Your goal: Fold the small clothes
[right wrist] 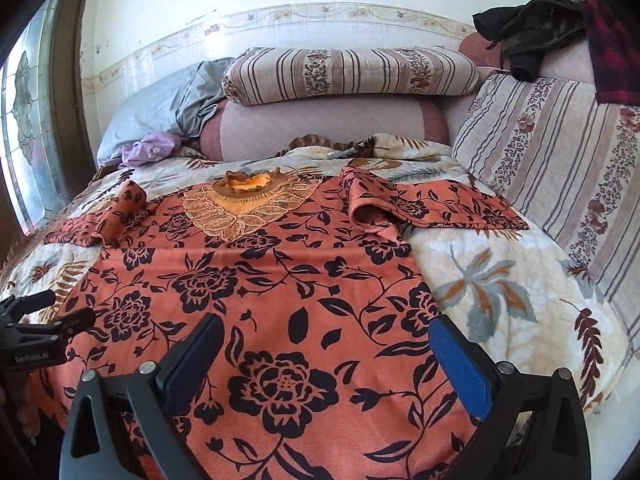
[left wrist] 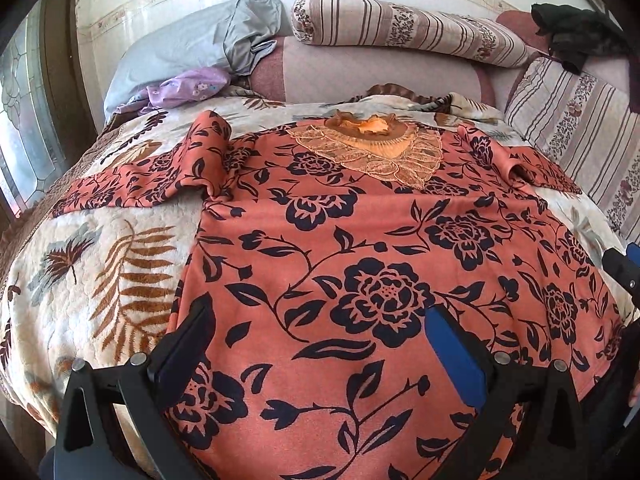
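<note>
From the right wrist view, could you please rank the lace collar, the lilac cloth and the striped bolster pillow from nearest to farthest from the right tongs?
1. Beige lace collar, on the orange floral top, ahead.
2. Crumpled lilac cloth, far left.
3. Striped bolster pillow, atop the headboard.

The garment is an orange-coral top (left wrist: 320, 264) (right wrist: 256, 304) printed with dark navy flowers and vines. It lies flat and unfolded, front up, collar at the far end. A beige lace yoke (left wrist: 372, 152) (right wrist: 244, 208) surrounds the neckline. Both sleeves extend sideways, each bunched near the shoulder.
</note>
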`<state>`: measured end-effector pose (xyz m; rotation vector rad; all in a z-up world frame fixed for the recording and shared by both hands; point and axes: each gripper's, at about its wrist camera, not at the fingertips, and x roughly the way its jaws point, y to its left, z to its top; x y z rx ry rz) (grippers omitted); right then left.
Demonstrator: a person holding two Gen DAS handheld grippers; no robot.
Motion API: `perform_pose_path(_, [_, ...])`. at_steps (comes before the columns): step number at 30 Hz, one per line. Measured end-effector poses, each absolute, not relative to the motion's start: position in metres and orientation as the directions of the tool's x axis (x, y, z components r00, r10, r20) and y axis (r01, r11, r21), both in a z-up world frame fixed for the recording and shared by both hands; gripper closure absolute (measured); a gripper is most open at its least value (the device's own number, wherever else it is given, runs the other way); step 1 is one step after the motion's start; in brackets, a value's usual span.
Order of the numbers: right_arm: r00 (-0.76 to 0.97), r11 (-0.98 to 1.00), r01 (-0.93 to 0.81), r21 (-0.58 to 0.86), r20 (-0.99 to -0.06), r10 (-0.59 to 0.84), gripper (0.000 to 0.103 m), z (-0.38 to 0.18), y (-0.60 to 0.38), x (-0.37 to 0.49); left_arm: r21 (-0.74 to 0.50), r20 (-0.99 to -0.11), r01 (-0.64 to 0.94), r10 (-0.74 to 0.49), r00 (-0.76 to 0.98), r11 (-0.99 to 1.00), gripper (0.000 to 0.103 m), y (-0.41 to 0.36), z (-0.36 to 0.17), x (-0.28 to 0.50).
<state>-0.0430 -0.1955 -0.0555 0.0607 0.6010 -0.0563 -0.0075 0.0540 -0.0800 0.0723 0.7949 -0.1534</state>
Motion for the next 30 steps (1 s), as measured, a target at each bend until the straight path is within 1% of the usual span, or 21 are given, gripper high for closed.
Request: perform_pose_path(30, [0.831,0.996,0.067,0.054,-0.555,-0.026,0.000,-0.0541,-0.2009,-0.0453,0.003,-0.722,0.170,-0.115,0.682,0.985,0.000,0.0525,-0.0821,-0.0083])
